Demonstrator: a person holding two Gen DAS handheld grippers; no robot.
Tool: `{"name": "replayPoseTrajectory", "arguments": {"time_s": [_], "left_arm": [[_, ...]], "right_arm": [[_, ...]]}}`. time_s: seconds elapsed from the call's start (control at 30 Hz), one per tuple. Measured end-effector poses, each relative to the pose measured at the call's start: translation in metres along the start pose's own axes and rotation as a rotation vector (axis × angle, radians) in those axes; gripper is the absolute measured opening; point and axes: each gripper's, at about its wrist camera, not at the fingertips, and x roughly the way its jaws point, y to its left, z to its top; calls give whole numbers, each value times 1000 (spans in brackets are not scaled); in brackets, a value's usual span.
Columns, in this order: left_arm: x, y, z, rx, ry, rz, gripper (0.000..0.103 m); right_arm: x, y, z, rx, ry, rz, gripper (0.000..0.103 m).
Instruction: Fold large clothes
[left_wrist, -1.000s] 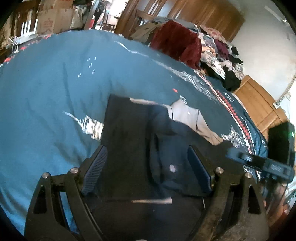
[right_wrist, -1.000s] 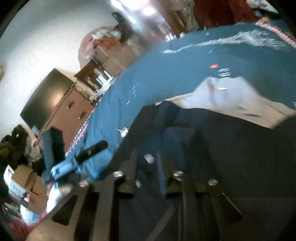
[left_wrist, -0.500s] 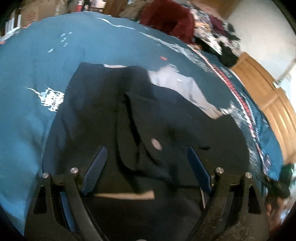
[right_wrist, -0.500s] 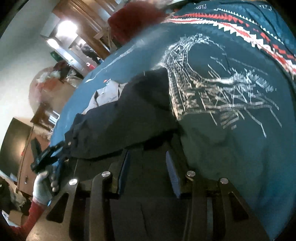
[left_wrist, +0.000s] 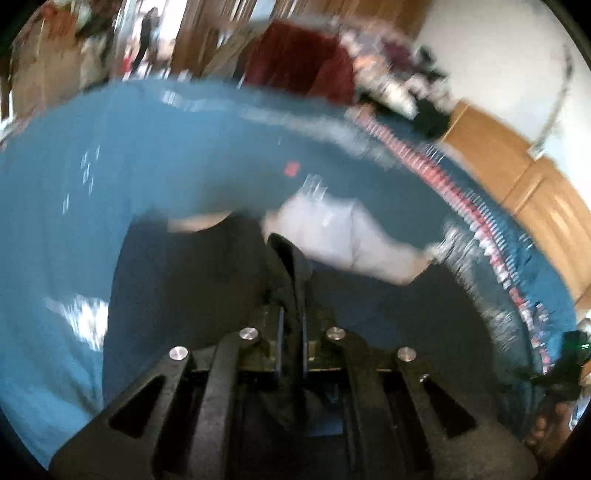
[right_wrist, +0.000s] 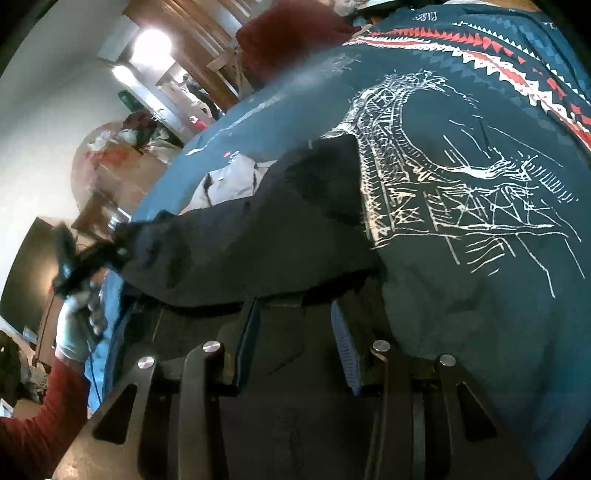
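We have the large dark navy garment (left_wrist: 192, 280) spread on the bed's teal patterned bedspread (left_wrist: 155, 158), a pale beige panel of cloth (left_wrist: 343, 236) showing at its far edge. Our left gripper (left_wrist: 291, 332) has its fingers pressed together on a raised ridge of the dark fabric. Our right gripper (right_wrist: 295, 332) has its fingers spread, with the garment's near edge lying between them but not pinched. The risks as we judge them: the left pinch looks narrow, so a quick lift could let the heavy cloth slide out; with the right side ungripped, a one-sided pull would skew the fold or drag the garment across the bedspread; the left view is blurred, so our aim may be off
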Motion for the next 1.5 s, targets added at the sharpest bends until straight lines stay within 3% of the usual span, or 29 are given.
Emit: {"name": "replayPoseTrajectory", "arguments": {"time_s": [0.1, 0.13, 0.27, 0.4, 0.5, 0.57, 0.63, 0.7, 0.77, 0.9, 0.97, 1.0, 1.03, 1.07, 1.2, 1.33, 1.43, 1.5], "left_arm": [[54, 43, -13, -31, 190, 181, 16], [69, 61, -23, -62, 261, 204, 17], [36, 63, -22, -143, 171, 116, 20], [0, 58, -22, -176, 95, 61, 31], [-16, 58, -22, -207, 76, 30, 33], [-33, 68, -31, -279, 55, -13, 36], [-37, 75, -41, -355, 45, -52, 53], [-28, 67, -47, -362, 85, -48, 55], [-15, 58, -58, -351, 144, -37, 55], [-1, 51, -63, -361, 169, -37, 54], [12, 50, -59, -360, 172, -6, 47], [21, 52, -57, -374, 177, 1, 32], [27, 52, -54, -382, 176, -2, 10], [28, 47, -50, -368, 167, 4, 6], [-38, 17, -30, -239, -43, -33, 5], [1, 67, -67, -344, 161, 60, 7], [-14, 63, -78, -336, 138, 54, 8], [-26, 63, -78, -366, 110, 57, 19]], "right_arm": [[4, -5, 7, 0, -4, -15, 46], [6, -7, 11, 1, -3, -19, 46], [23, -17, 26, 33, 29, -5, 46], [50, -31, 35, 108, 72, 29, 49], [65, -38, 33, 137, 110, 30, 47], [66, -40, 32, 134, 109, 28, 45], [64, -42, 31, 144, 104, 43, 44], [64, -44, 30, 150, 102, 46, 43], [65, -44, 29, 151, 98, 43, 43], [64, -40, 28, 134, 96, 29, 43], [64, -38, 28, 126, 96, 24, 43], [64, -37, 28, 126, 96, 23, 43], [64, -37, 28, 124, 95, 21, 44], [64, -36, 28, 121, 94, 19, 44], [56, -29, 25, 66, 97, 1, 44], [42, -15, 26, -35, 98, -55, 45], [22, 4, 35, -107, 30, -70, 45], [19, 16, 46, -144, -10, -68, 45]]}}
